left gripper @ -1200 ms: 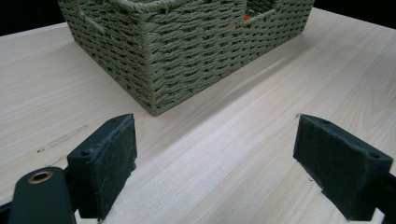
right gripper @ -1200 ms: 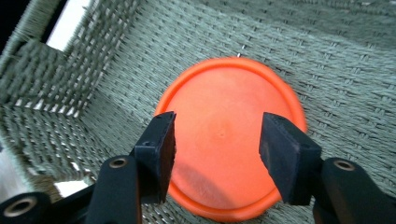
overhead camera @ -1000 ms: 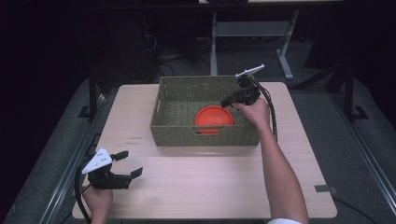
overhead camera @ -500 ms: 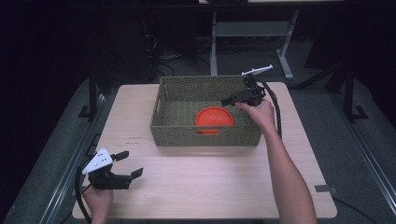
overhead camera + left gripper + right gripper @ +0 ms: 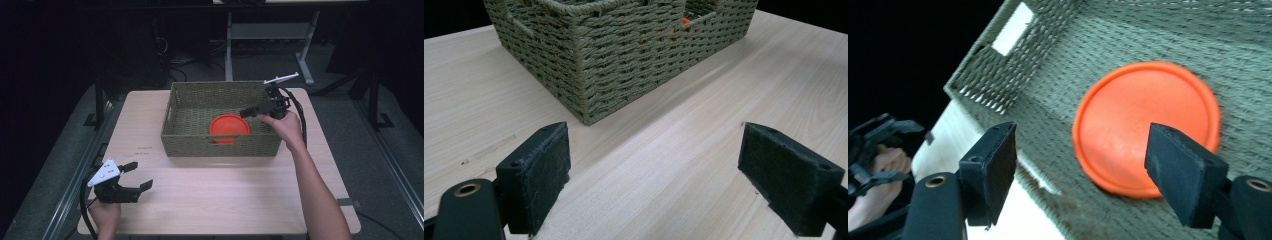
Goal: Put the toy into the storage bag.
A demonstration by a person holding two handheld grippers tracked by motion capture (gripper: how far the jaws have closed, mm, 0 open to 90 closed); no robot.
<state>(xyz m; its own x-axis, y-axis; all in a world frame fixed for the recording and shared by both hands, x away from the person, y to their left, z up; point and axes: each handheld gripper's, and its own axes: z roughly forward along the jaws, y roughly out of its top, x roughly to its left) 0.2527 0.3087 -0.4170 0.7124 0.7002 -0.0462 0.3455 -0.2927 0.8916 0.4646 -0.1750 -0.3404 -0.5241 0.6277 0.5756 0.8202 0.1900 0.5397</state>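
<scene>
An orange disc (image 5: 229, 128) lies flat on the floor of the woven basket (image 5: 175, 107), a little right of the middle of the high view and close against the basket's near wall. It is round, so it has no long axis and points no way in particular; its broad face is turned straight up. In the right gripper view the orange disc (image 5: 1146, 128) sits right of centre, with the basket's side handle slot in the upper left.

The right gripper (image 5: 254, 111) hangs over the right end of the basket, above the disc and clear of it. Its jaws have just been opening and stand wide apart with nothing between them. Against the picture from a second back, this gripper has drawn up and away toward the upper right, from low over the disc to the level of the basket's rim. The disc lies in the same spot as before.

The left gripper (image 5: 137, 176) sits at the lower left of the high view on the pale wooden table (image 5: 225, 195), jaws spread and empty, facing the basket, where it was a second ago
</scene>
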